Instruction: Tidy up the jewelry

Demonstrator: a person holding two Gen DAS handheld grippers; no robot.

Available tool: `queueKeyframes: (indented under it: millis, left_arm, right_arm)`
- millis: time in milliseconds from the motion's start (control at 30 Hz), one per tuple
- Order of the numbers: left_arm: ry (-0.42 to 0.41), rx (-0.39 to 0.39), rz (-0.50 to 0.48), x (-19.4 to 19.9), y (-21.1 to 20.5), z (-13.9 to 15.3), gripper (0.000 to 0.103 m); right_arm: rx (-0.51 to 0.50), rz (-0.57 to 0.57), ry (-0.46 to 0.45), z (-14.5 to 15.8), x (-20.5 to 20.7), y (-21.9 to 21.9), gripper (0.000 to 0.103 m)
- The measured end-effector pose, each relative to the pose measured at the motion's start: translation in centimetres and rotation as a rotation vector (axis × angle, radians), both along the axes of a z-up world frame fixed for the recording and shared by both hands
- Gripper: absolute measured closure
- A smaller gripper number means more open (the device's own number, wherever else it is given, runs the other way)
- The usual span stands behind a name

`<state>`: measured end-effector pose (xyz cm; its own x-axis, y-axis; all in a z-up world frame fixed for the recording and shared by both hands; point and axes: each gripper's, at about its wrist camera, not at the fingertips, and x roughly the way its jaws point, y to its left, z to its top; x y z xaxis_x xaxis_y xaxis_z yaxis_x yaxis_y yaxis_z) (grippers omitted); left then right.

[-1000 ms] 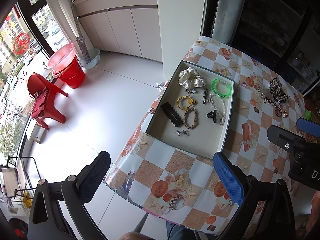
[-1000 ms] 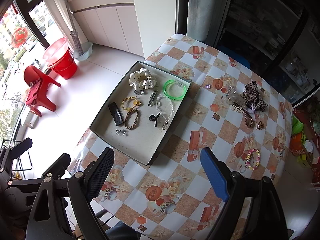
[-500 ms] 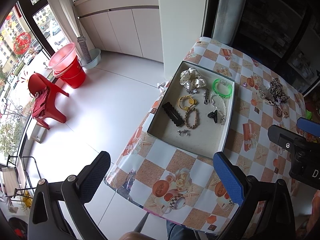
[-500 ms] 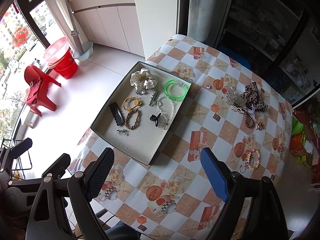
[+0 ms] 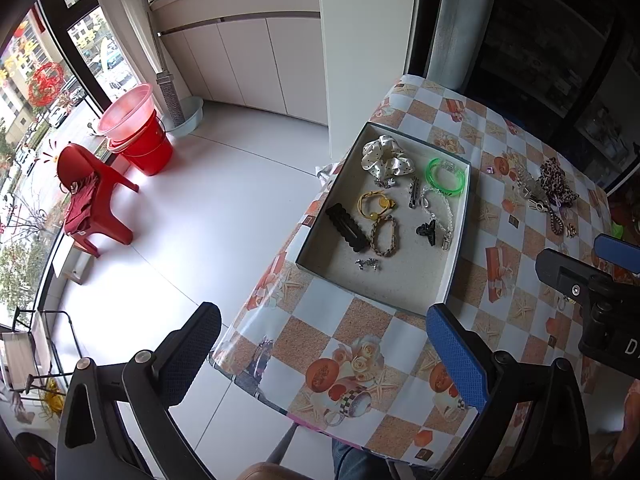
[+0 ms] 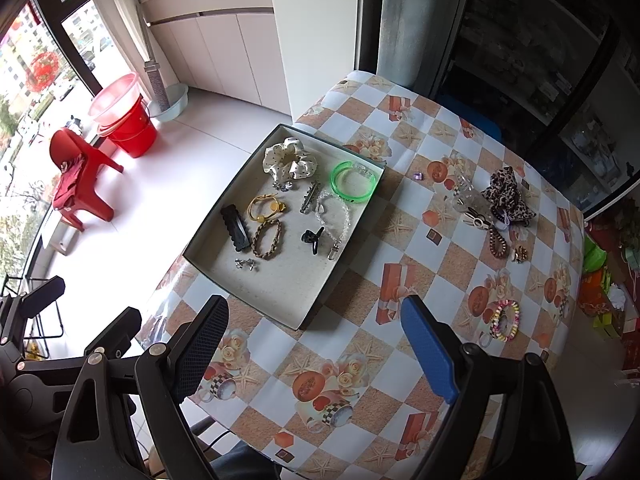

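Observation:
A shallow grey tray (image 6: 280,300) (image 5: 400,300) on the checked tablecloth holds a white scrunchie (image 6: 289,159), a green bangle (image 6: 354,181), a black clip (image 6: 236,227), a yellow hair tie (image 6: 266,208), a braided bracelet (image 6: 267,239) and other small pieces. Loose on the cloth to the right lie a leopard scrunchie (image 6: 507,195), a brown bead bracelet (image 6: 497,242) and a pastel bead bracelet (image 6: 506,319). My left gripper (image 5: 320,360) hovers open high above the table's near-left corner. My right gripper (image 6: 316,356) hovers open above the near edge, with nothing between its fingers.
The table edge (image 5: 256,288) drops to a white floor on the left, where a red chair (image 5: 92,200) and a red bucket (image 5: 144,144) stand. A white pillar (image 6: 316,32) rises behind the tray. A person's knee (image 5: 352,460) shows below the table.

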<state>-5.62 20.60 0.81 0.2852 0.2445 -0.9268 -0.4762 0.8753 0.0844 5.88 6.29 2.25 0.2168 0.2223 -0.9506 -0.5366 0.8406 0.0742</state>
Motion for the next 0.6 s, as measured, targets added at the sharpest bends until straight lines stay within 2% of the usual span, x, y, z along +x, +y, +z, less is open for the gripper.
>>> queueKeyframes:
  millis: [600]
  left_arm:
    - [-0.001,0.001,0.001,-0.14,-0.02,0.09,0.0]
  right_arm:
    - [0.001,0.0,0.002,0.03,-0.06,0.01,0.013]
